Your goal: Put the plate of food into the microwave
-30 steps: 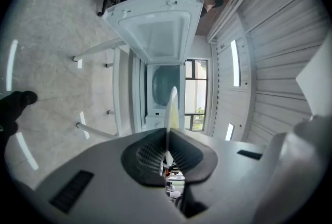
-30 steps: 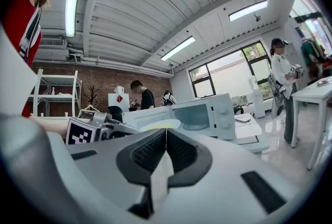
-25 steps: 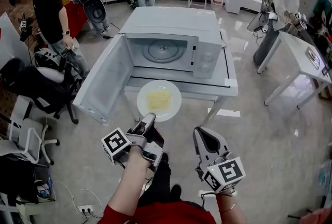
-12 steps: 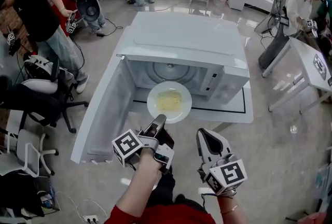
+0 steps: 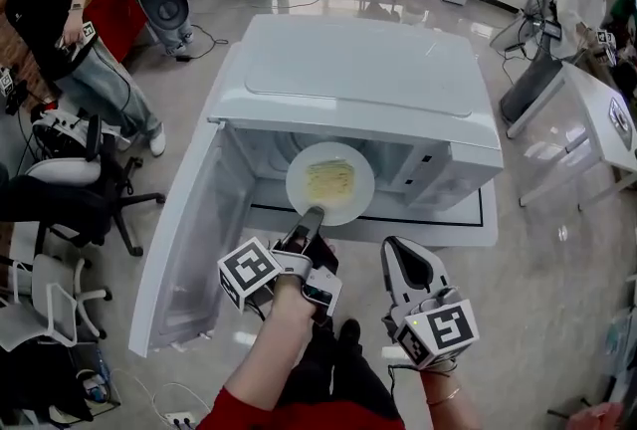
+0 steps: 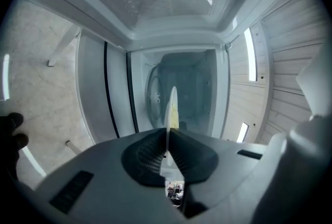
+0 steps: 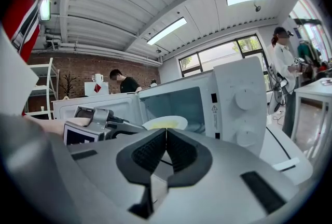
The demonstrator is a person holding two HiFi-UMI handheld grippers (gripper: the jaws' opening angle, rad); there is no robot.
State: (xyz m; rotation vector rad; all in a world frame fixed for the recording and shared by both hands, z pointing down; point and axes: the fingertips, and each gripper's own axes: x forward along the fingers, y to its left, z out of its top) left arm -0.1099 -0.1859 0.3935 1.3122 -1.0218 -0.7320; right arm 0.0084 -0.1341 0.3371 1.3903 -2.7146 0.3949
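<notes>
Nearest: right claw (image 7: pixel 166 137), jaws pressed together on nothing, hanging idle low and to the right of the work.

Left claw (image 5: pixel 311 217): clamped down almost fully on the near rim of the plate (image 5: pixel 343 209). The rim is a thin white edge pinched between the pads. One-sided grip; nothing else supports the plate.

Plate: held roughly level at the mouth of the microwave (image 5: pixel 348 90), with the yellow food (image 5: pixel 330 181) heaped at its centre. Its far edge looks to be just under the front lip of the oven top, and its near edge is outside.

Door (image 5: pixel 184 249) swung wide open at left, close beside the left hand. Glass turntable (image 6: pixel 153 96) visible deep in the cavity, bare.

Microwave sits on a white bench (image 5: pixel 468 219).

Risks, as judged:
- A rim pinch with the whole load cantilevered could let the plate droop or slip, sliding the food off.
- The far edge could catch the sill or turntable if brought in low.
- The left hand could knock the door.
</notes>
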